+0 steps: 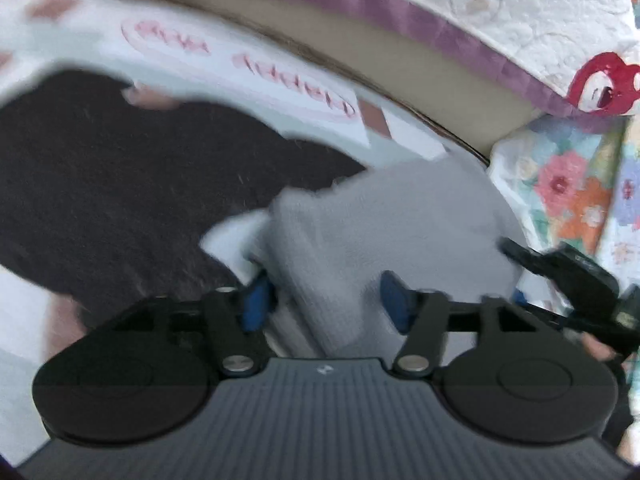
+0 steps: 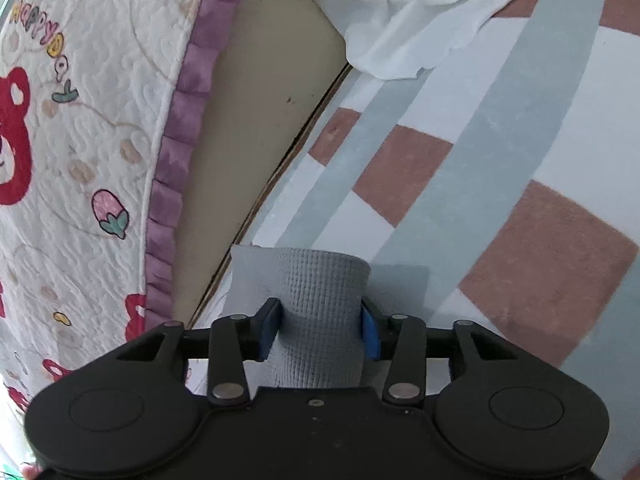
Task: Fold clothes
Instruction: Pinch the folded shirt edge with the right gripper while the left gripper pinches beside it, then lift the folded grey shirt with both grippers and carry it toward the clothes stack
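Fold clothes, mid-step. The grey knit garment (image 2: 320,300) sits on a bed covered by a checked sheet (image 2: 500,160) of grey, white and dusty-pink blocks, near the edge where a beige bed frame (image 2: 260,120) meets a quilted white cover with a purple frill (image 2: 100,120).

Right wrist view: the right hand-held gripper (image 2: 320,332) points forward and somewhat downward. A rolled or folded band of the garment rises straight ahead between its blue pads (image 2: 268,332), both of which press its sides; the jaws stand partly apart, closed on the fabric. The band's long axis runs away from the gripper, along its pointing line.

Left wrist view (motion-blurred): the left hand-held gripper (image 1: 324,300) tilts more steeply downward. The grey garment (image 1: 380,220) lies directly ahead and extends to the far right, with a fold passing between the jaws. The blue pads (image 1: 256,300) stand half apart, and blur prevents telling whether they bear on the cloth. Part of the other gripper's black body (image 1: 568,276) shows at the garment's right edge, so both hands work the same piece, close together. A dark garment (image 1: 120,184) lies to the left, apart from the work.

Judgement: the coming move depends on the cloth lying dead ahead of both grippers, with the right hand having the surer hold.
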Demonstrator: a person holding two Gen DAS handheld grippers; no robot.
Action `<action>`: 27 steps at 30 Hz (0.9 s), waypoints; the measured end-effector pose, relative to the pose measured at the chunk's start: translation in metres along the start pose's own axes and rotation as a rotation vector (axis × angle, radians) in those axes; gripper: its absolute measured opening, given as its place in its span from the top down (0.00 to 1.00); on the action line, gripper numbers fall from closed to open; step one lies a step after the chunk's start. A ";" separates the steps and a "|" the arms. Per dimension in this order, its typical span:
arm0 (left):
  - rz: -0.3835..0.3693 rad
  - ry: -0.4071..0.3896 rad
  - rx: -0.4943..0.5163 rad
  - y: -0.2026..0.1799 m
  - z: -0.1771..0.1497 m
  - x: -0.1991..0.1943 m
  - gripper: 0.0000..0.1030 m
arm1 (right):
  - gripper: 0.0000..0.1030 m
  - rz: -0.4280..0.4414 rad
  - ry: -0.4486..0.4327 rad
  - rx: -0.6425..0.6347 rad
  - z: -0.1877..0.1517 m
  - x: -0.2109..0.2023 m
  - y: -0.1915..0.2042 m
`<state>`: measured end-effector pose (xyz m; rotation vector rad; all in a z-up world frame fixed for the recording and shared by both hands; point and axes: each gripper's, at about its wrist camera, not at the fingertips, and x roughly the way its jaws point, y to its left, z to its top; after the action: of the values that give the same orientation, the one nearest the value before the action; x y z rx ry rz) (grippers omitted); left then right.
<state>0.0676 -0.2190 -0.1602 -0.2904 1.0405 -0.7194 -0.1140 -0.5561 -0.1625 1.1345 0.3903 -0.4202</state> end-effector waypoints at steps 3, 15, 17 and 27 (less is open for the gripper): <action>0.012 -0.027 -0.019 -0.001 0.001 0.001 0.42 | 0.43 0.008 -0.013 0.019 -0.002 0.012 -0.004; -0.007 -0.075 0.010 -0.023 0.029 -0.015 0.86 | 0.64 0.135 -0.052 -0.168 -0.004 0.011 0.025; 0.032 -0.106 0.092 -0.036 0.026 -0.030 0.86 | 0.65 0.166 -0.032 -0.179 -0.009 -0.001 0.036; 0.169 -0.223 0.228 -0.029 0.001 -0.152 0.87 | 0.66 0.306 0.095 -0.377 -0.042 -0.035 0.117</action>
<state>0.0104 -0.1390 -0.0404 -0.0819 0.7534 -0.6300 -0.0879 -0.4705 -0.0692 0.8283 0.3538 -0.0191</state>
